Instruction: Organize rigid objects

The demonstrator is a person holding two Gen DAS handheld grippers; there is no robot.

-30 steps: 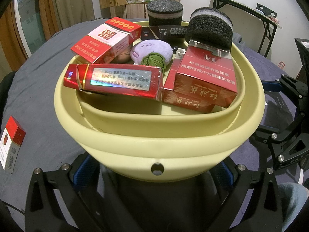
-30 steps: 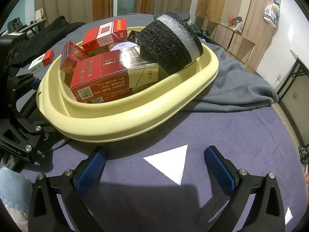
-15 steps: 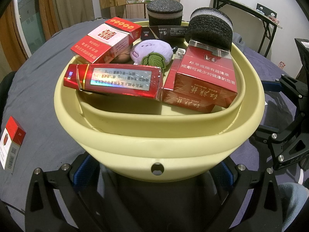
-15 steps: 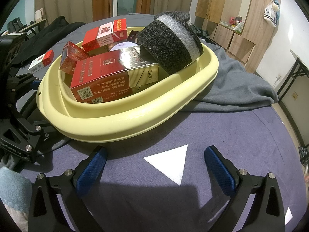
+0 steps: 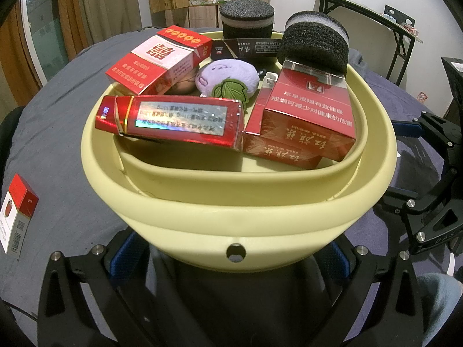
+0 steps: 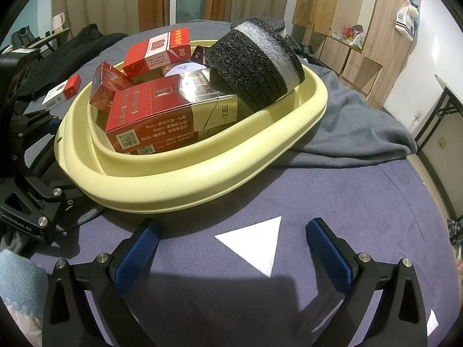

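Blue-padded left tongs (image 5: 234,256) are seen spread wide at the near wall of the pale yellow basin (image 5: 237,202), one pad at either side beneath its rim; whether the pads bear on the basin cannot be told, and nothing is seen clamped between them. The right tongs (image 6: 235,243) are likewise held wide apart and empty, low over the dark blue cloth of the worktop (image 6: 332,196), with a white triangular scrap (image 6: 254,243) lying just ahead of them. Inside the basin, nearest the left camera, a glossy red carton (image 5: 173,120) is laid across the inner ledge, with two stacked red packs (image 5: 301,124) just beside it to the right. Behind these a purple plush toy (image 5: 228,78) and a red-and-white pack (image 5: 159,59) are lodged, the latter propped on the far-left rim. A black foam roll (image 5: 315,43) is rested tilted on the stacked packs, a black box (image 5: 246,47) lies at the back, and a second foam cylinder (image 5: 246,18) stands at or just behind the far rim; which cannot be told. One loose red-and-white pack (image 5: 17,217) is noted outside the basin on the cloth, at the left. The collection is judged largely done, the contents being piled rather than squared. Remaining work is judged to be the stray pack, and possibly the far cylinder.
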